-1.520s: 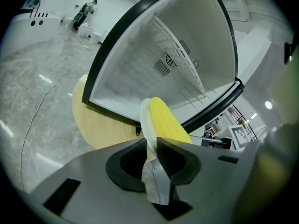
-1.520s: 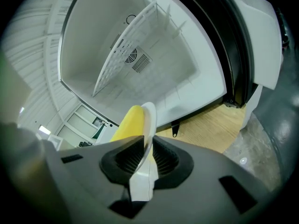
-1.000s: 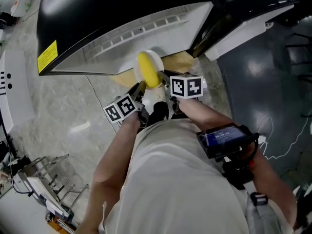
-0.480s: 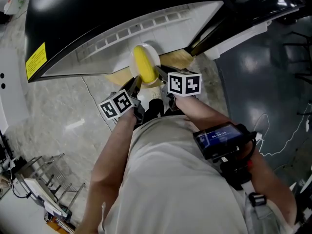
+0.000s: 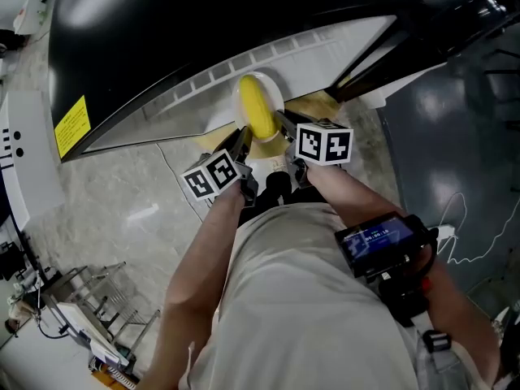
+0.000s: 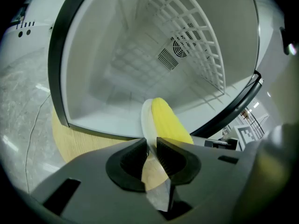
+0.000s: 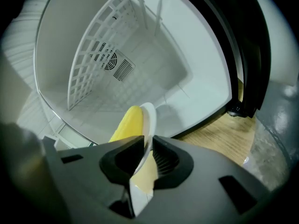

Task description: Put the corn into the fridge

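1. Grey stone floor (image 5: 122,193) spreads below us, with a wooden board (image 7: 219,134) lying at the foot of the open fridge (image 5: 268,55).
2. Outside, the fridge is black and carries a yellow label (image 5: 73,124). Inside, it is white, with a white grid (image 6: 196,36) and a round vent (image 6: 180,48) on the back wall.
3. We hold a white plate (image 5: 279,104) up at the fridge's mouth, one gripper on each side of it.
4. Our left gripper (image 6: 150,148) has its fingers (image 6: 131,157) pressed onto the plate's left rim, which runs straight through the narrow gap between them.
5. Our right gripper (image 7: 148,148) does the same on the opposite rim, its fingers (image 7: 168,160) pinching the plate's thin edge.
6. On the plate lies the corn (image 5: 258,112), yellow and lengthwise, between the two grippers and with its far end towards the fridge.
7. From the head view the plate overlaps the fridge's white lower edge, so it seems to be just at the threshold. We cannot tell whether it has crossed it.
8. Both gripper views show the corn and plate in front of the white interior, with nothing else on the plate.
9. Our two marker cubes, left (image 5: 211,175) and right (image 5: 325,143), sit near each other but apart.
10. On our right forearm sits a device (image 5: 380,238) with a lit screen.
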`<move>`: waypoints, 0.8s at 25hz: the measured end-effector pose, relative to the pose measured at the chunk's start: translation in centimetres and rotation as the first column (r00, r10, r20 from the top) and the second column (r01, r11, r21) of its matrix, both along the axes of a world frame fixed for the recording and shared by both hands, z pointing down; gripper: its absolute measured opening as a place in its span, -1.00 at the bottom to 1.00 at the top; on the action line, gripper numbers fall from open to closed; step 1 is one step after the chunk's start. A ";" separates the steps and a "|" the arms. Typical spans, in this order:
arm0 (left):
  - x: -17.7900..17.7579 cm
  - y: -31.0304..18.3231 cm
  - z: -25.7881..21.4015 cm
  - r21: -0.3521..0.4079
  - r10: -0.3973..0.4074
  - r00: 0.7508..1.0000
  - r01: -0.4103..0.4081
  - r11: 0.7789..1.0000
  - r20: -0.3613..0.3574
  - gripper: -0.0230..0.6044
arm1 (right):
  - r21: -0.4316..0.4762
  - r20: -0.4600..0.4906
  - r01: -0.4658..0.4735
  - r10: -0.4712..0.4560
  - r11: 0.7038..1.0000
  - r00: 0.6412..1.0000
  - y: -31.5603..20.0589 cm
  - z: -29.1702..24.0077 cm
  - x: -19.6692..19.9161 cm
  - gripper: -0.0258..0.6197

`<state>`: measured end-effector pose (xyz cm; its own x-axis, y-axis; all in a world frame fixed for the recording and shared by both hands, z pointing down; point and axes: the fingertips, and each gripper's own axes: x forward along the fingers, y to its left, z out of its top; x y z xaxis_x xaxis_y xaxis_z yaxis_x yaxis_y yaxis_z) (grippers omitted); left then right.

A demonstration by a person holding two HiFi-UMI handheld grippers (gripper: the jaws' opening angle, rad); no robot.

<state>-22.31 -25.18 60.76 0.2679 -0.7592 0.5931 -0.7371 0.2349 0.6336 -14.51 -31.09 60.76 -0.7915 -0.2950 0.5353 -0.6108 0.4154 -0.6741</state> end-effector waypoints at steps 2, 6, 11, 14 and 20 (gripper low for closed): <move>-0.3 -0.5 0.2 -0.003 0.002 1.000 -0.002 1.000 0.008 -0.70 | -0.001 0.003 -0.019 0.019 1.000 1.000 -0.5 0.2 -0.2 -0.76; -0.8 -1.1 1.2 -0.018 0.010 1.000 -0.010 1.000 0.017 -0.70 | -0.022 0.010 -0.056 0.056 0.998 0.998 -0.8 1.3 -0.6 -0.76; 0.0 -2.6 1.2 -0.021 0.036 0.999 -0.035 0.999 0.023 -0.70 | -0.019 -0.001 -0.102 0.102 0.995 0.995 -1.8 1.1 0.5 -0.76; -0.5 -2.8 1.2 -0.030 0.068 0.996 -0.066 0.997 0.051 -0.70 | -0.023 0.007 -0.135 0.135 0.991 0.991 -1.9 1.2 0.2 -0.76; -3.9 -4.5 1.7 -0.030 0.098 0.988 -0.095 0.995 0.121 -0.70 | -0.008 -0.006 -0.171 0.171 0.985 0.985 -3.3 1.6 -3.0 -0.76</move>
